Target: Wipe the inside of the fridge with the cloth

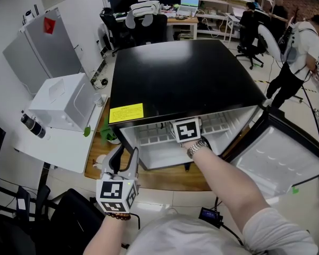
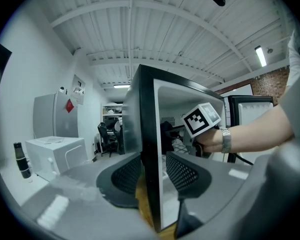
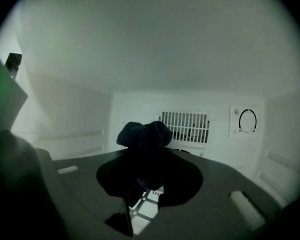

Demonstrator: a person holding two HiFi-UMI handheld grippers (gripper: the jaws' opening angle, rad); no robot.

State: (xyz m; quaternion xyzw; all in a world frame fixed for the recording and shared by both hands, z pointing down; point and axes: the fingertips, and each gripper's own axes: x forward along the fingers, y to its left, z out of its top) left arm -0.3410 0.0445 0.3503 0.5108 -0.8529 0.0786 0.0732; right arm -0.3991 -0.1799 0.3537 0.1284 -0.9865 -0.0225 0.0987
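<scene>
Head view: a low black fridge stands open, its door swung out to the fridge's right. A yellow label sits on the fridge's top near the front left corner. The person's right arm, wearing a wristwatch, reaches into the fridge's mouth, and only the marker cube of the right gripper shows at the opening. The left gripper is at the fridge's lower front left corner. Left of the fridge, a white box rests on a white desk.

Left gripper view: the jaws are spread, one on each side of the front edge of the fridge's left wall. The outer pad lies against the wall; a thin gap shows at the inner pad. Beyond the wall, the right hand and its marker cube are inside the fridge.

Right gripper view: the jaws pinch a bunched dark cloth, held up inside the fridge. It faces the fridge's white back wall, where a vent grille and a round dial show. A wire shelf shows below the jaws.
</scene>
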